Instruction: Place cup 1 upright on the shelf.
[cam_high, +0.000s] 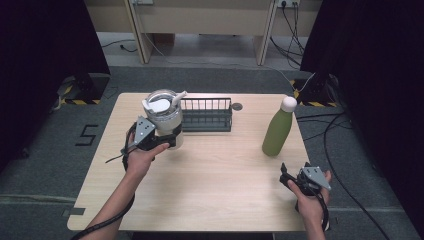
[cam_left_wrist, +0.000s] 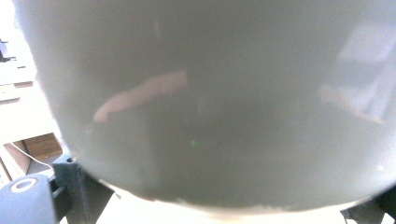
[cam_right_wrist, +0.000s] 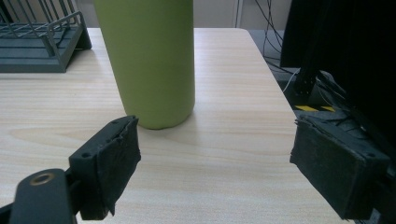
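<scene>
A pale grey tumbler (cam_high: 166, 119) with a clear lid and a white straw stands at the table's left rear. My left gripper (cam_high: 171, 138) is shut on its lower body, jaws on either side. In the left gripper view the tumbler (cam_left_wrist: 210, 102) is pressed up close to the camera. A green bottle (cam_high: 277, 131) with a white cap (cam_high: 289, 103) stands upright at the right. My right gripper (cam_high: 286, 176) is open, low over the table's front right. Its view looks at the bottle (cam_right_wrist: 149, 60) just ahead and left of the open gap of the right gripper (cam_right_wrist: 219, 158).
A dark wire rack (cam_high: 206, 115) sits at the rear centre, right beside the tumbler, and appears as the rack (cam_right_wrist: 37, 42) at the upper left of the right gripper view. The wooden table (cam_high: 215, 185) ends close to the right of the bottle. Cables lie on the floor (cam_high: 345, 150).
</scene>
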